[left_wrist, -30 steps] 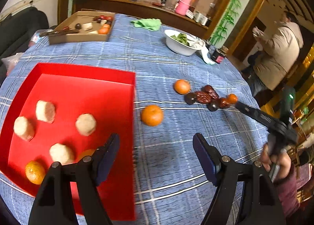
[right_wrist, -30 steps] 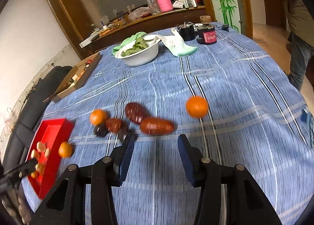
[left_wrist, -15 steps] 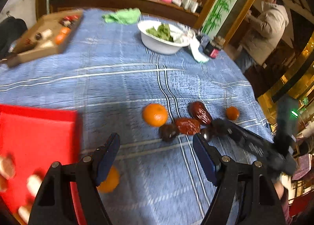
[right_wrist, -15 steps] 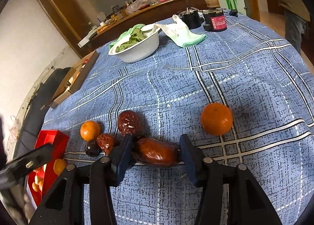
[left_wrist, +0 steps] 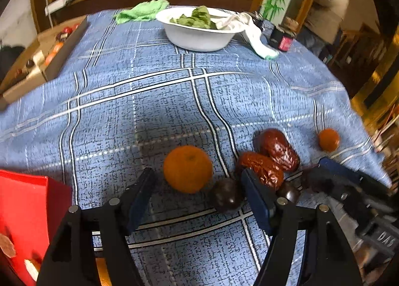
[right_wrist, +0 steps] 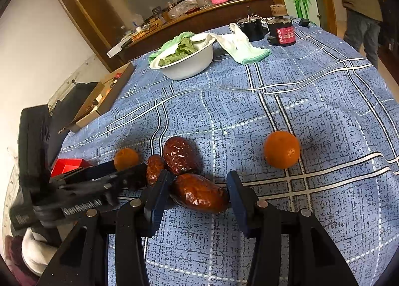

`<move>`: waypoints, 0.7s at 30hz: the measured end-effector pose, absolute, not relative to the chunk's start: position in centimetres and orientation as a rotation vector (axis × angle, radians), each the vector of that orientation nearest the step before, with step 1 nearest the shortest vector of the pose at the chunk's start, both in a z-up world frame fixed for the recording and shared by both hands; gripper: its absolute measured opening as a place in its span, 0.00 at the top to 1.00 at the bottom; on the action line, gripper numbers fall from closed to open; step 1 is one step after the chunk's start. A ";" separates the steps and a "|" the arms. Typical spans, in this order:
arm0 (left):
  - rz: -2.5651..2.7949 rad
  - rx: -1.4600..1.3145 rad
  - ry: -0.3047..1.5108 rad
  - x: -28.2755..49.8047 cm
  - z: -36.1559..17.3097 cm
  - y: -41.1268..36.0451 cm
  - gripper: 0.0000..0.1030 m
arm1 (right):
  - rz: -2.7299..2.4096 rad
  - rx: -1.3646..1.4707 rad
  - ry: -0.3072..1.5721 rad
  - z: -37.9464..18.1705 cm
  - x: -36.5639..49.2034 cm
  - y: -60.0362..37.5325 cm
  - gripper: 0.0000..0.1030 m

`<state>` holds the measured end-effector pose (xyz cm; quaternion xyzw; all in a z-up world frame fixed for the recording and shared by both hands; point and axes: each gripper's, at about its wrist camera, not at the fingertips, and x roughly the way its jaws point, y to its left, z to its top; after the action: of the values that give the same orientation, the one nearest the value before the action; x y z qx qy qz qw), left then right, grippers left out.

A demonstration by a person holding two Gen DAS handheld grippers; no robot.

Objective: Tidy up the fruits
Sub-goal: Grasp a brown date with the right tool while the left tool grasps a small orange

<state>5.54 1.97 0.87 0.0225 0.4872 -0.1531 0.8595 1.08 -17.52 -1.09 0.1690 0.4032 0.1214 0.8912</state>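
An orange [left_wrist: 187, 168] sits on the blue plaid table [left_wrist: 159, 101], with a dark plum [left_wrist: 226, 197] touching its right side. Both lie between the fingers of the left claw [left_wrist: 199, 197], whose jaws are closing without pressing on either. Right of the plum lie two red dates [left_wrist: 271, 158], and a small orange [left_wrist: 329, 139] sits farther right. The right claw [right_wrist: 197, 193] straddles a third date [right_wrist: 199, 195]; its left pad touches the date, while the right pad looks just apart, so a full grip is uncertain. Another orange [right_wrist: 281, 149] lies to that claw's right. A red tray [left_wrist: 27, 213] sits at the table's near left corner. Farther back stand a white bowl [left_wrist: 199, 36] of greens and a cardboard box [left_wrist: 47, 61].
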 end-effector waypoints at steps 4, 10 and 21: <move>-0.313 0.043 0.956 4.7 2.2 2.2 0.70 | 0.244 0.356 0.820 -0.7 0.9 -17.8 0.52; -0.317 -0.027 0.917 2.6 3.8 4.3 0.70 | 0.206 0.357 0.787 -0.2 0.7 -18.6 0.70; -0.338 -0.075 0.928 0.8 4.2 6.5 0.70 | 0.236 0.480 0.791 -0.5 0.7 -20.5 0.70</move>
<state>0.78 6.47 4.20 -0.0358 0.4451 -0.1623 0.8799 0.75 -20.54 -0.50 0.2311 0.3807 0.1135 0.8881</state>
